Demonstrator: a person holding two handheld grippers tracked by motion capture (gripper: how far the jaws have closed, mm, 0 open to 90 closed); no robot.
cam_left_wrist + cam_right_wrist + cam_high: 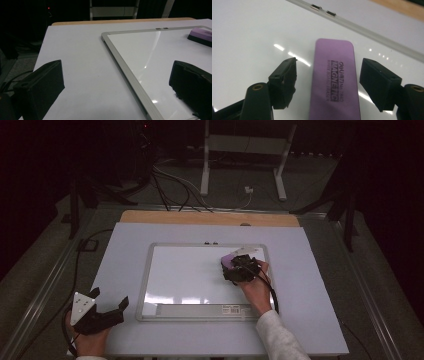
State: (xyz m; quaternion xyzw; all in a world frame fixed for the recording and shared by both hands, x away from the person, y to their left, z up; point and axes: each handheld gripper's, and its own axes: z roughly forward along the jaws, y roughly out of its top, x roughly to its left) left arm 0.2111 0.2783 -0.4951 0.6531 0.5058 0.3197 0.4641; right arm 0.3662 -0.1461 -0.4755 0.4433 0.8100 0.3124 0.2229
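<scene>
A white board (190, 275) in a silver frame lies flat on the table. A purple magnetic eraser (228, 259) rests on its upper right part, printed face up (334, 75). My right gripper (236, 266) hovers over the eraser's near end. In the right gripper view its jaws (329, 62) stand open on either side of the eraser, with a gap on both sides. My left gripper (110, 297) sits at the table's near left corner, off the board, open with nothing in it (117, 82). From there the eraser (201, 36) lies far off, at the right edge of that view.
The board lies on a white table cover (125, 250) with a wooden strip (210, 217) along the far edge. A silver ledge (200, 310) runs along the board's near side. Cables (170, 185) and a white stand (205, 165) are on the floor beyond.
</scene>
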